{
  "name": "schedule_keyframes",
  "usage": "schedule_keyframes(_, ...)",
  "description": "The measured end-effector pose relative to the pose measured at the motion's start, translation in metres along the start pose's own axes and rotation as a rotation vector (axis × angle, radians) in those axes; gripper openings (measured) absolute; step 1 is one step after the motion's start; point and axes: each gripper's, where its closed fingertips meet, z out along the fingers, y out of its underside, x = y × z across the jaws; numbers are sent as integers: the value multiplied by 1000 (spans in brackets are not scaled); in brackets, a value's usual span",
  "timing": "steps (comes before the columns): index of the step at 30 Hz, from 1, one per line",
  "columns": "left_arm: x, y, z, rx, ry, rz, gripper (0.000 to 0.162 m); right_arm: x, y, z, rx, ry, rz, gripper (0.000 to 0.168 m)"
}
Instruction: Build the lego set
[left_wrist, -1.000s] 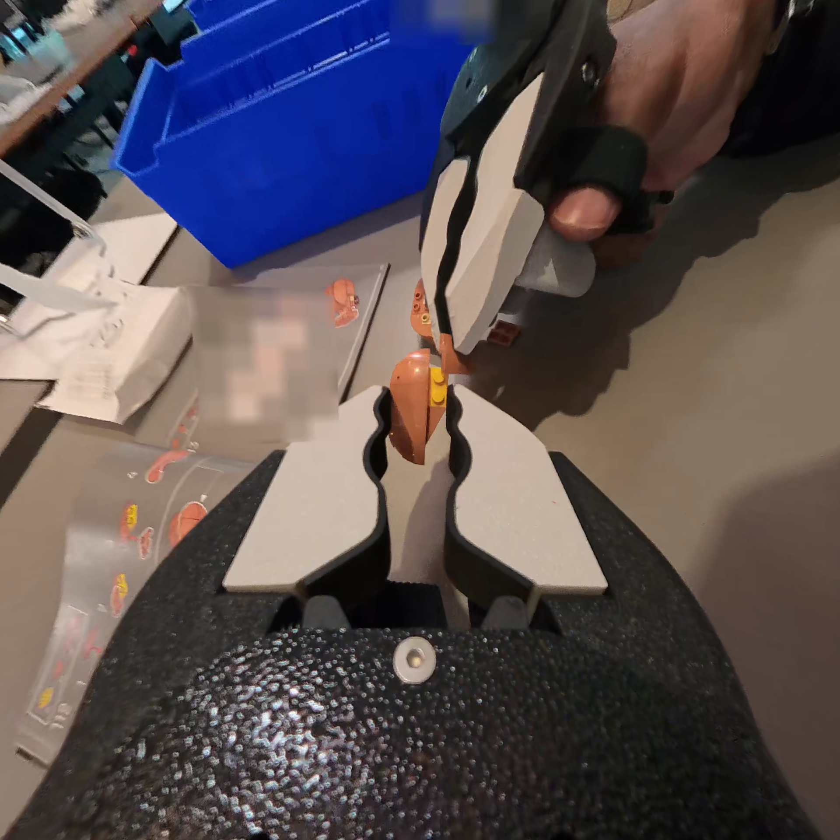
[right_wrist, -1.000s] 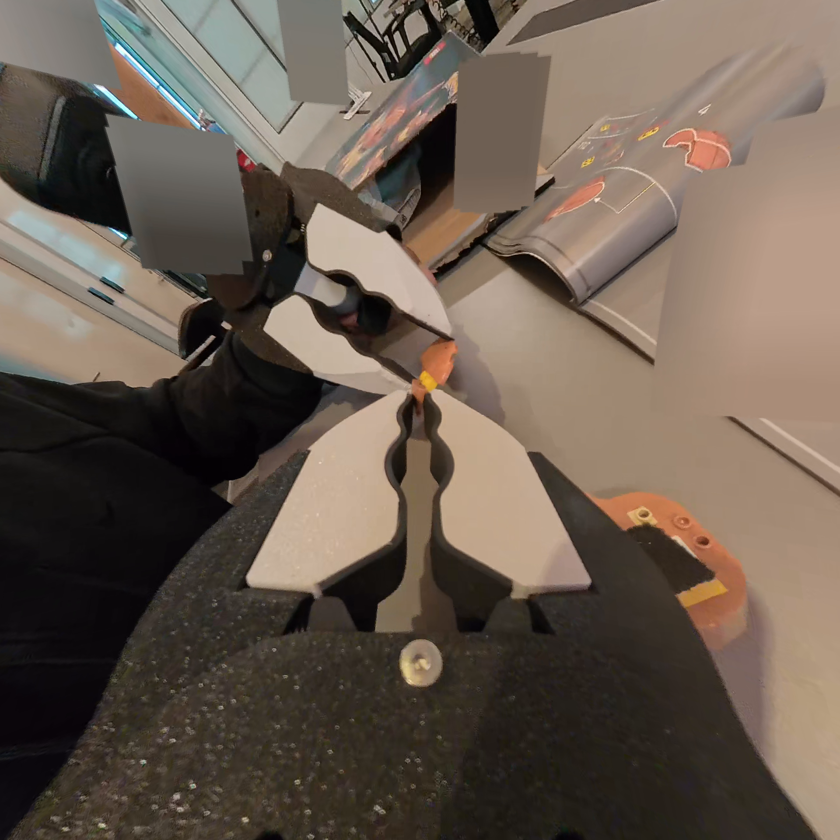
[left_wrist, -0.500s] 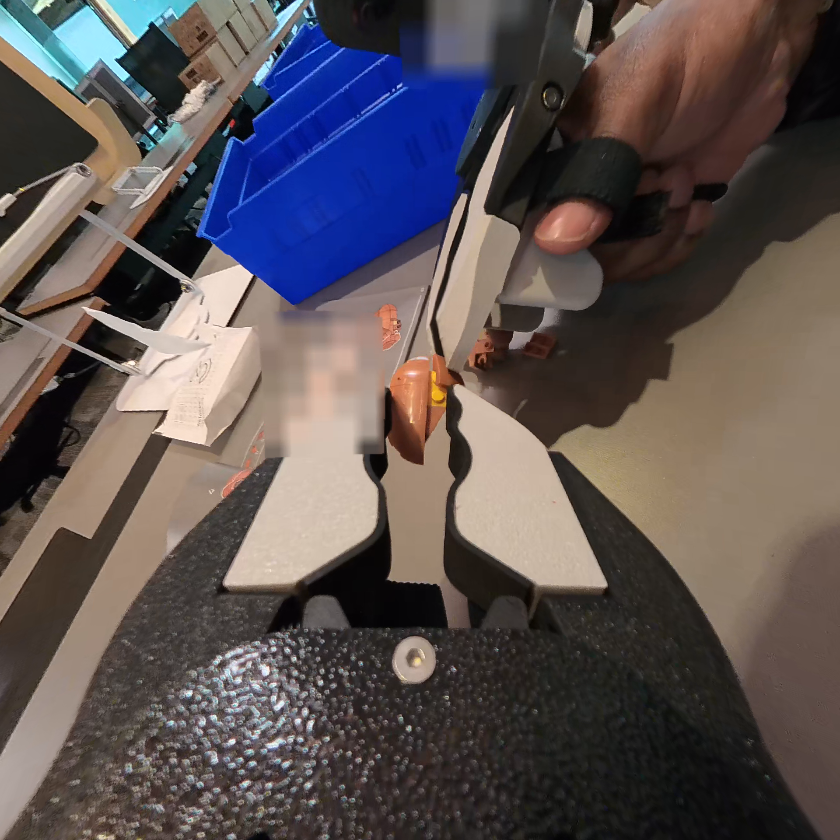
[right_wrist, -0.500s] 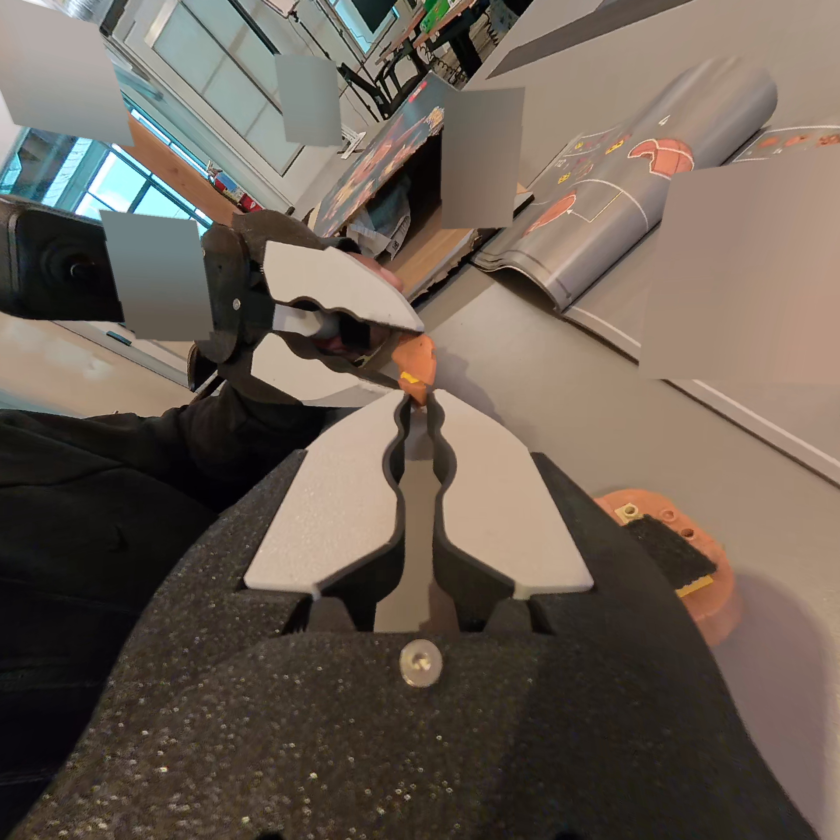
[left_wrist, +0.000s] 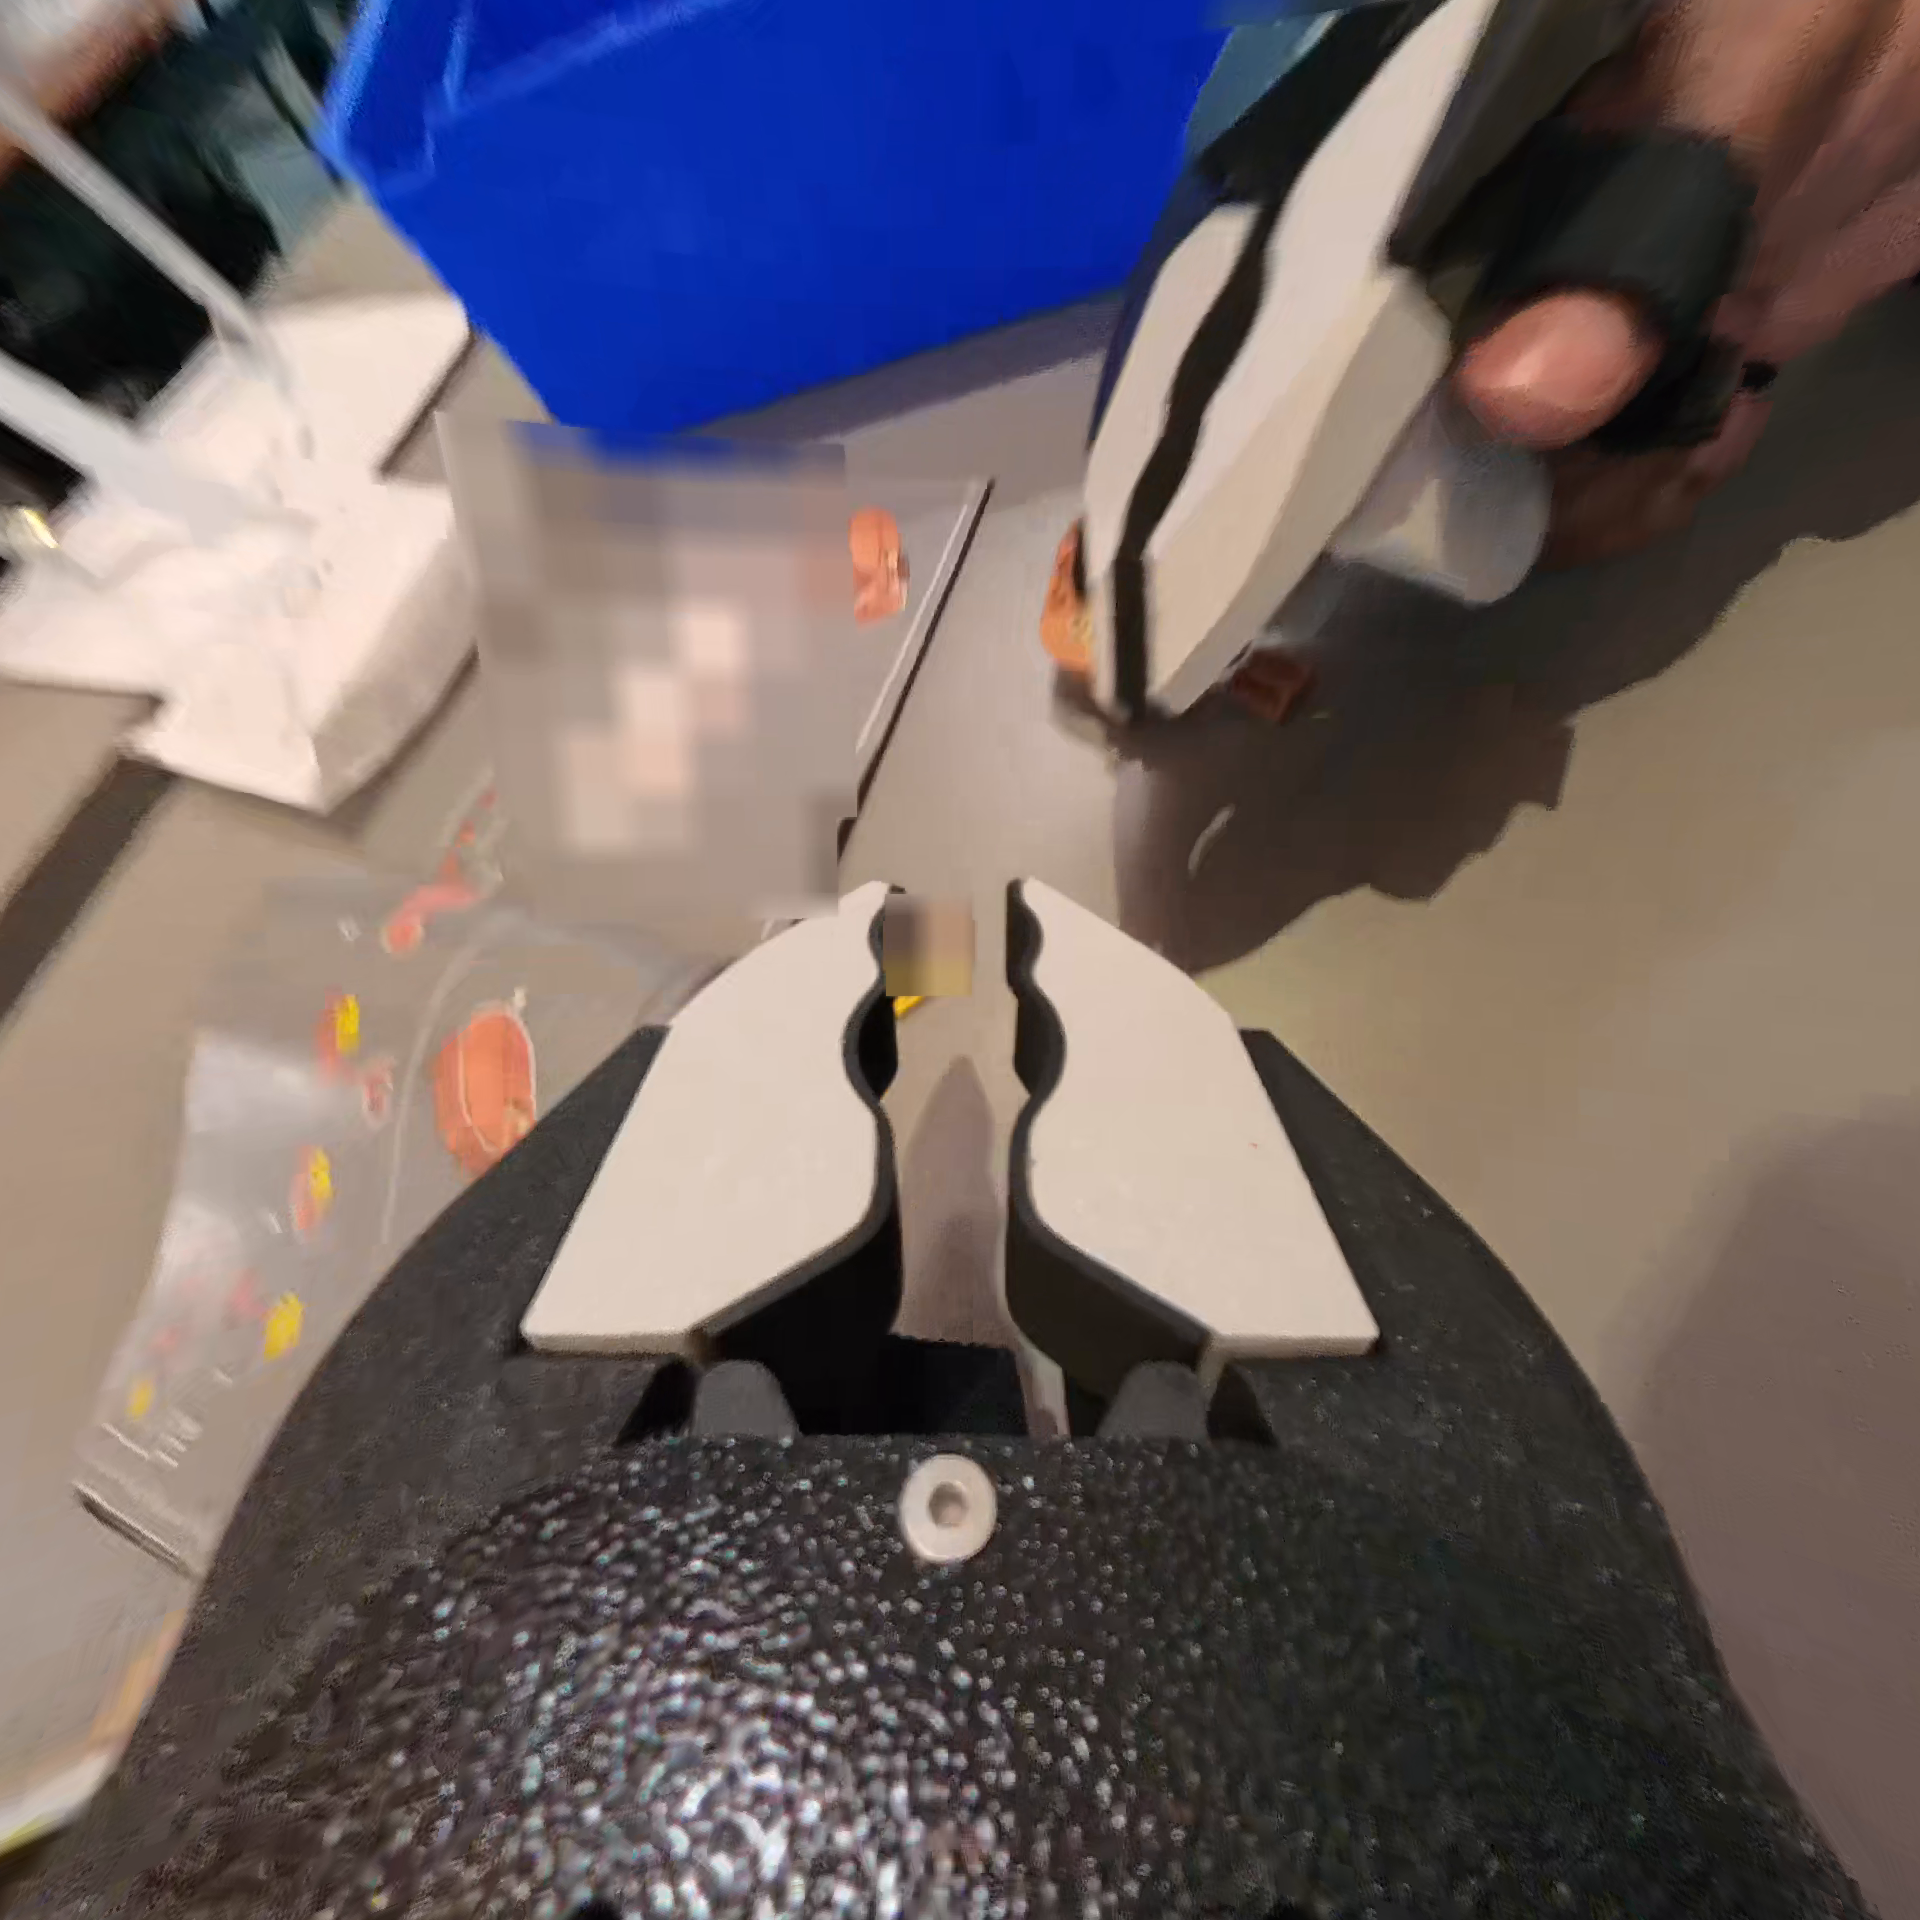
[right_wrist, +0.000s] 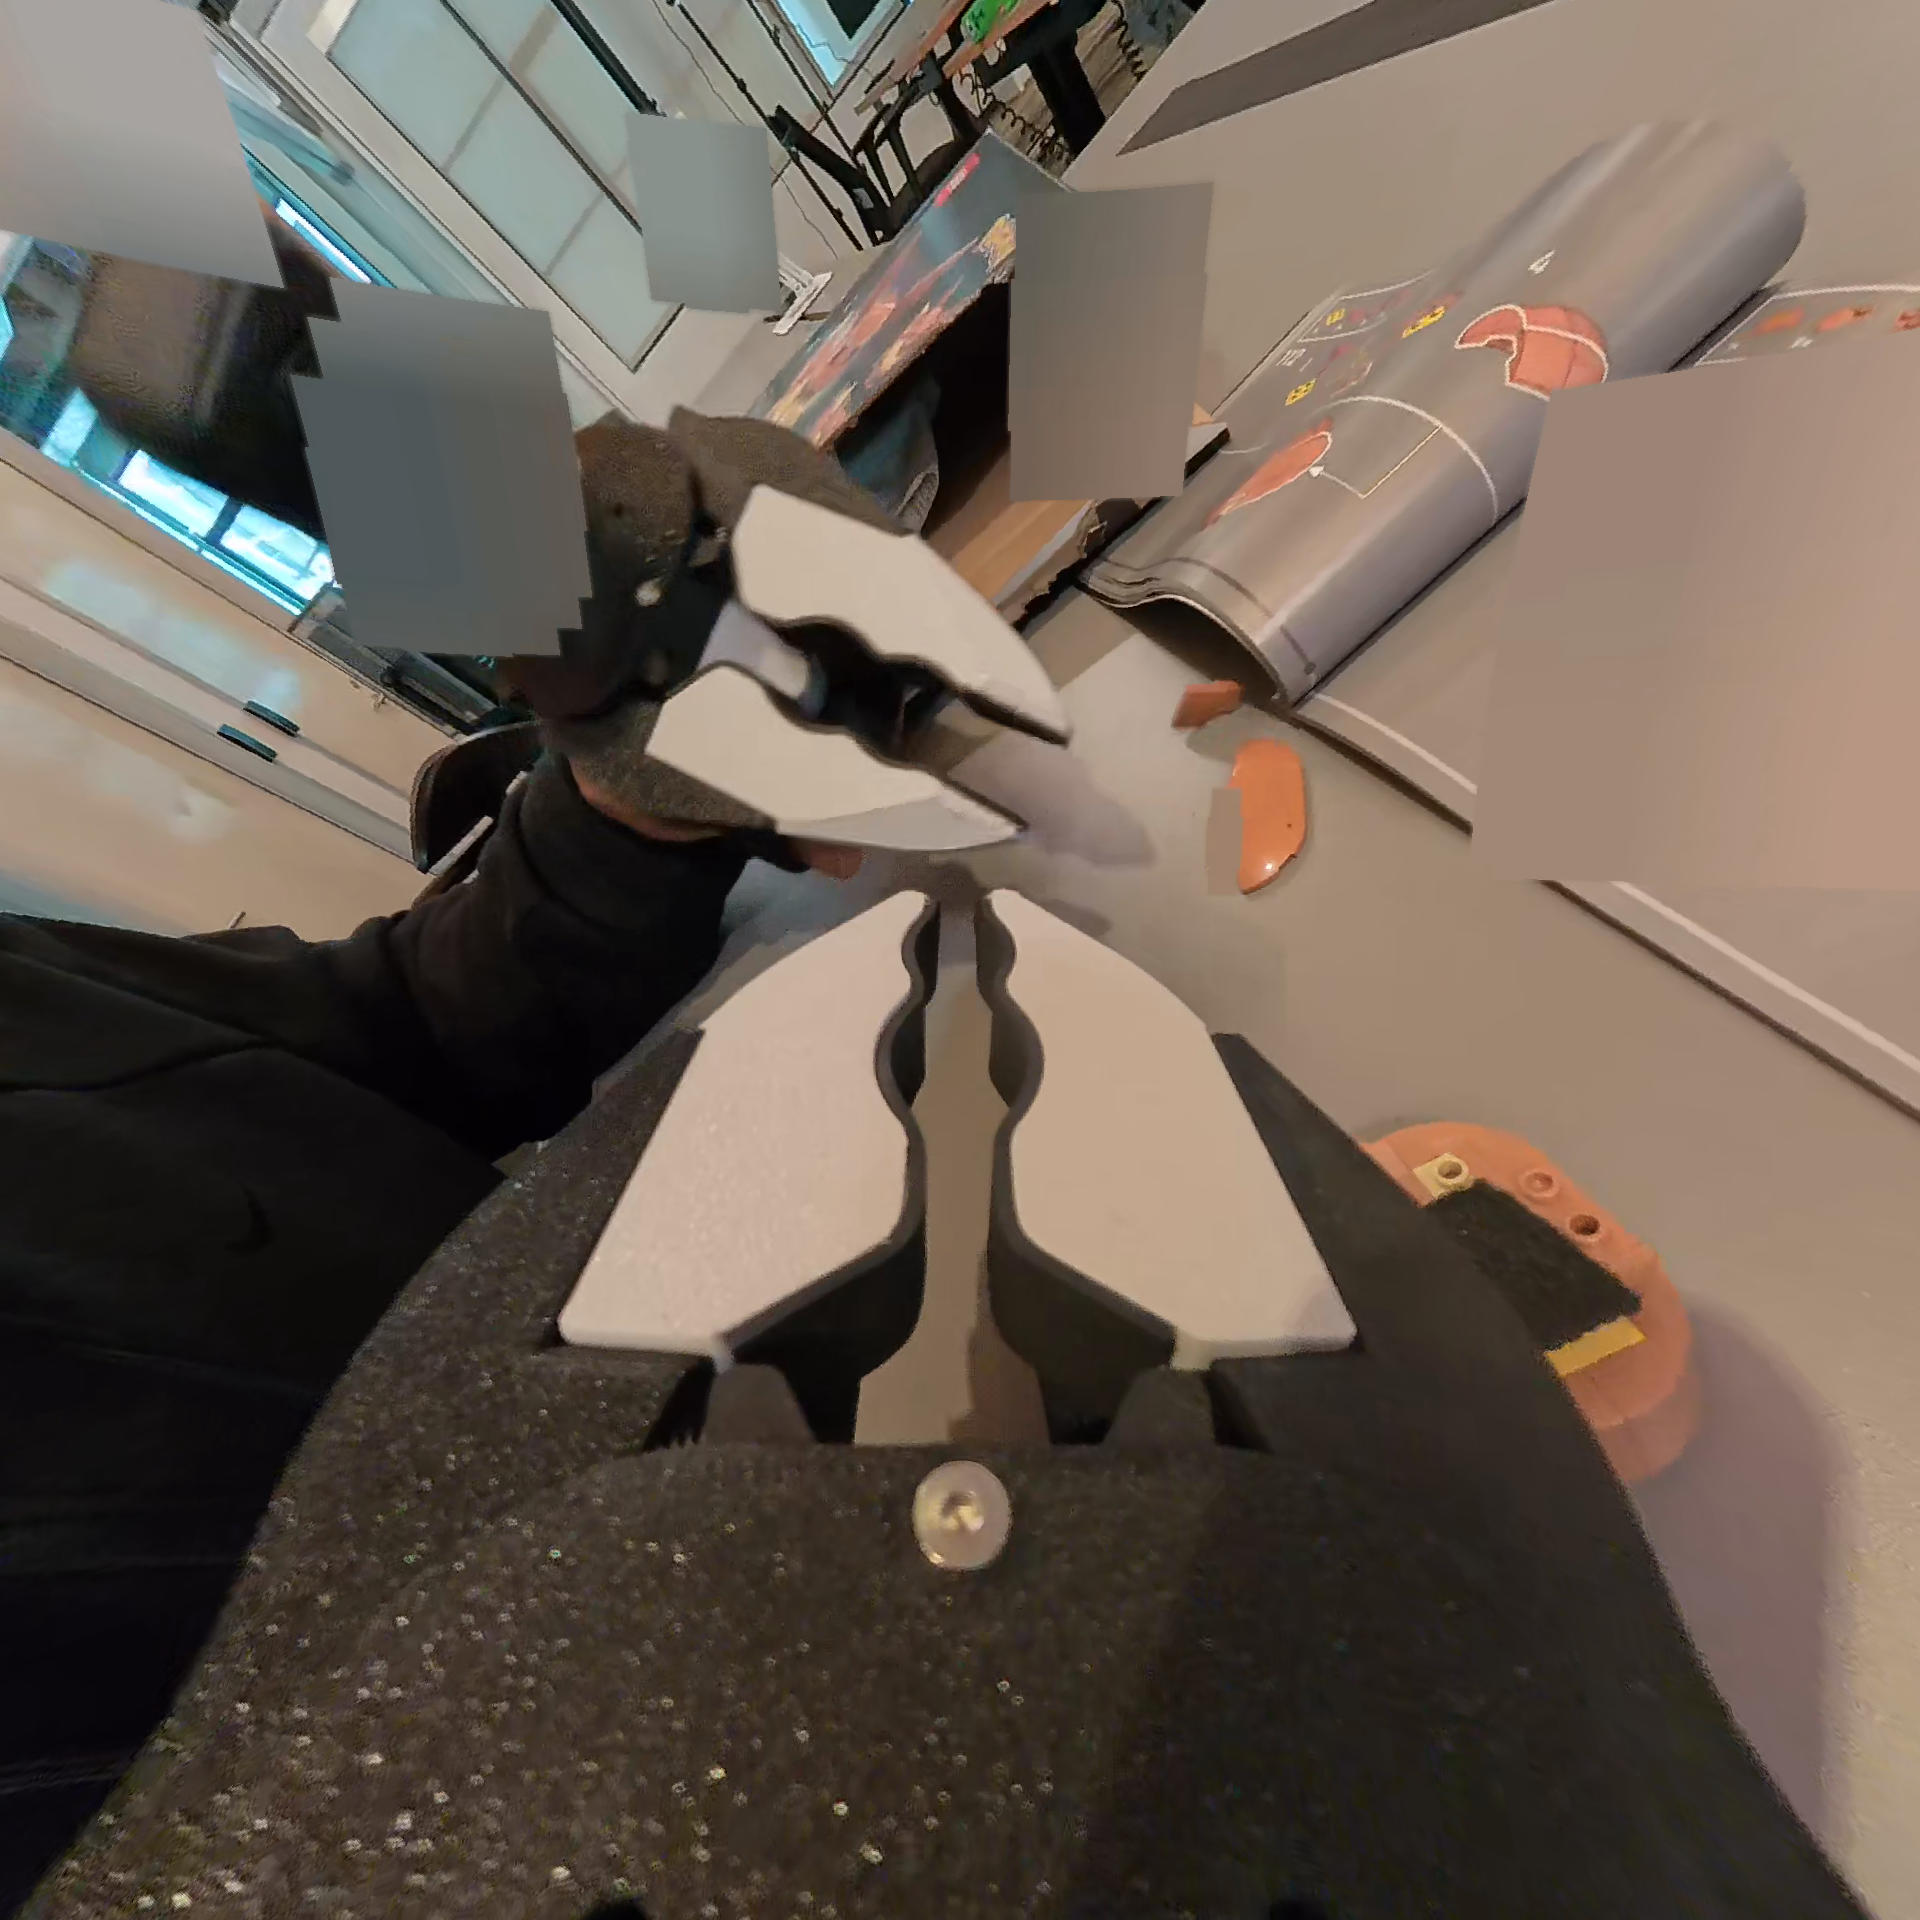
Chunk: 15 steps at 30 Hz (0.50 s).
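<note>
My left gripper (left_wrist: 945, 904) is open, with bare table showing between its fingers. A blur patch covers part of that gap and only a yellow sliver (left_wrist: 906, 1004) shows under it. In the right wrist view the left gripper (right_wrist: 1039, 779) hangs above the table with nothing between its tips. The curved orange lego piece (right_wrist: 1268, 816) lies on the table to the right of it. My right gripper (right_wrist: 956, 904) is slightly open and empty. It also shows in the left wrist view (left_wrist: 1127, 707), held by a hand at the upper right.
A round orange lego assembly (right_wrist: 1538, 1299) with black and yellow parts lies at the right. A small brown piece (right_wrist: 1205, 701) lies by the open instruction booklet (right_wrist: 1403, 447). A blue bin (left_wrist: 779, 208), white paper bags (left_wrist: 260, 582) and a lego box (right_wrist: 894, 312) stand farther off. The left gripper's tips are roughly 4 cm from the right gripper's.
The curved orange piece has left my left gripper's grasp and now lies on the table. The two grippers have drawn apart. The left view is blurred by motion.
</note>
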Motion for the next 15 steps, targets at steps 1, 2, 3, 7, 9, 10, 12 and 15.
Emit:
schedule_keyframes(1, -4, 9, 0, -40, 12, -62, 19, 0, 0, 0, -1, 1, -5, 7)
schedule_keyframes(2, -10, 17, 0, -71, 7, -121, 20, 0, 0, 0, -4, 2, -8, 7)
schedule_keyframes(3, -13, 22, 1, -87, 9, -166, 22, -1, 1, 0, -9, 2, -12, 7)
schedule_keyframes(7, -10, 31, 14, -141, 46, -212, 23, -3, 5, 3, -32, -1, -26, 7)
schedule_keyframes(9, -11, 39, 21, -209, 28, -212, 23, -3, 7, 4, -42, 4, -37, 7)
schedule_keyframes(10, -8, 42, 23, -238, 37, -216, 23, -4, 7, 4, -45, 6, -43, 7)
schedule_keyframes(12, -2, 47, 27, -277, 59, -252, 22, -5, 6, 3, -43, 7, -56, 7)
schedule_keyframes(15, 4, 42, 31, -261, 89, -289, 22, -6, 5, 2, -41, 18, -80, 7)
